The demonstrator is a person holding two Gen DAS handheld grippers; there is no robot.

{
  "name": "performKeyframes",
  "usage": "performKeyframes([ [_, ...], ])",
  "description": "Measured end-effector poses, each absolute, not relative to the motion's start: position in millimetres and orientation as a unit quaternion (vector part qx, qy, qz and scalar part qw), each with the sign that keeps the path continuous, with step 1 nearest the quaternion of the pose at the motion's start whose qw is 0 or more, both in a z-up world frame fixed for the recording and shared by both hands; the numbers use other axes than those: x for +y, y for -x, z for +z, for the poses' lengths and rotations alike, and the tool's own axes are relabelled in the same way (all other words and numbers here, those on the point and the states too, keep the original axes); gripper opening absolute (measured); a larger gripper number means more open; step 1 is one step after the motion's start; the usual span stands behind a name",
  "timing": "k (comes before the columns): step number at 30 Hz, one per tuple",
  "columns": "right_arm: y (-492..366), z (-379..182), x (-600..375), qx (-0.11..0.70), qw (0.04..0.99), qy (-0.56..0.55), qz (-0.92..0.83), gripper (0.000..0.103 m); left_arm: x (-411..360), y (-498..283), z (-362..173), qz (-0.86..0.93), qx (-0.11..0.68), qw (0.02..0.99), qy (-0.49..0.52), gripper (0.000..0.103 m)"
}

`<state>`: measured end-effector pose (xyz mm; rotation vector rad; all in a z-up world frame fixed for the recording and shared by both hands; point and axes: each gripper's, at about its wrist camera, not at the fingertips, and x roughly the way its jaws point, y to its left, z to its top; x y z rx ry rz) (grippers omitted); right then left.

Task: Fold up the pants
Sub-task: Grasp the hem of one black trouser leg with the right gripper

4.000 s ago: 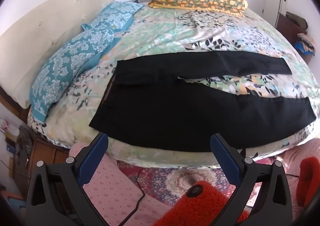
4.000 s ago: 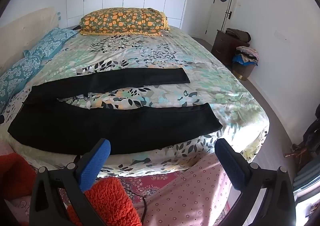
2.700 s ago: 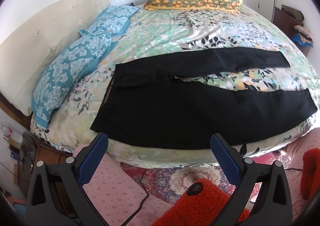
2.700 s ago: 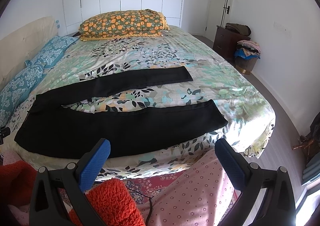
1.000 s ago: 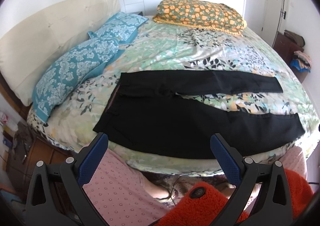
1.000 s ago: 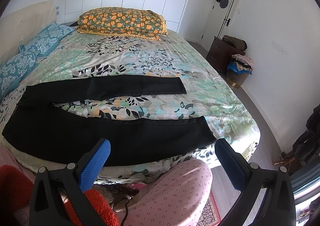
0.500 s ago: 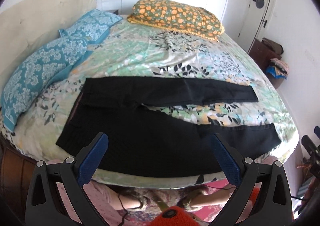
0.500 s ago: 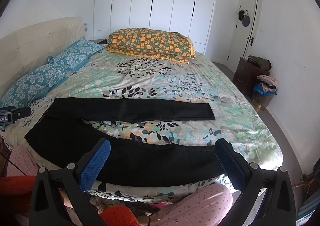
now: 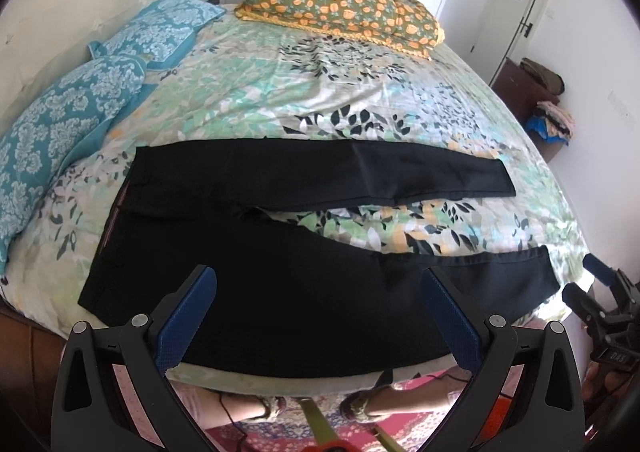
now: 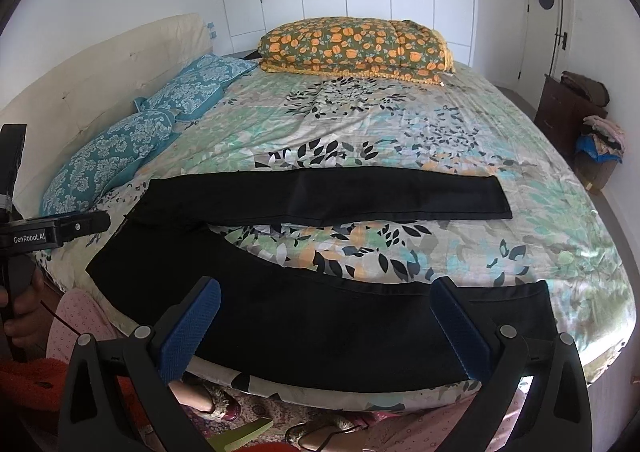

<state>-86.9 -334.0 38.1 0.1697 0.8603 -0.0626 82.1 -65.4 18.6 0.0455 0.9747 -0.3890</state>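
Black pants [image 9: 280,276] lie flat on the bed, waistband to the left, legs spread apart to the right; they also show in the right wrist view [image 10: 320,316]. The near leg runs along the bed's front edge, the far leg [image 9: 340,176] lies further back. My left gripper [image 9: 320,312] is open and empty above the near leg, close to the waist. My right gripper [image 10: 326,320] is open and empty above the near leg toward its hem [image 10: 544,304]. The right gripper shows at the right edge of the left wrist view [image 9: 600,292].
The floral bedspread [image 9: 320,92] covers the bed. Two teal pillows [image 9: 80,112] lie at the left by the cream headboard, an orange-flowered pillow [image 9: 340,12] at the back. A dark dresser with clothes [image 10: 580,108] stands at the right wall. Feet and a patterned rug show below.
Both grippers have risen and moved forward over the bed's front edge, closer to the near pant leg. The pants have not moved.
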Motion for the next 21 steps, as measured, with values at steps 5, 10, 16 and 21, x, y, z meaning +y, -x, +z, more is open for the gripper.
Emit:
performKeyframes([
  [5,35.6,7.5,-422.8,0.417,0.902,-0.109,-0.037,0.103,-68.3,-90.9,15.2,-0.176,0.465,0.867,-0.024,0.102],
  [10,-39.7,-55.6,-596.9,0.449,0.854,-0.237,-0.113,0.103,-61.7,-90.4,-2.1,-0.142,0.483,0.862,-0.05,0.102],
  [16,-103.7,-125.8,-745.6,0.479,0.784,-0.335,-0.207,0.092,-38.1,-92.2,-15.6,-0.08,0.506,0.858,-0.047,0.102],
  [21,-152.1,-154.3,-761.0,0.516,0.779,-0.296,-0.197,0.091,-28.2,-96.6,-30.7,-0.036,0.533,0.844,-0.056,0.102],
])
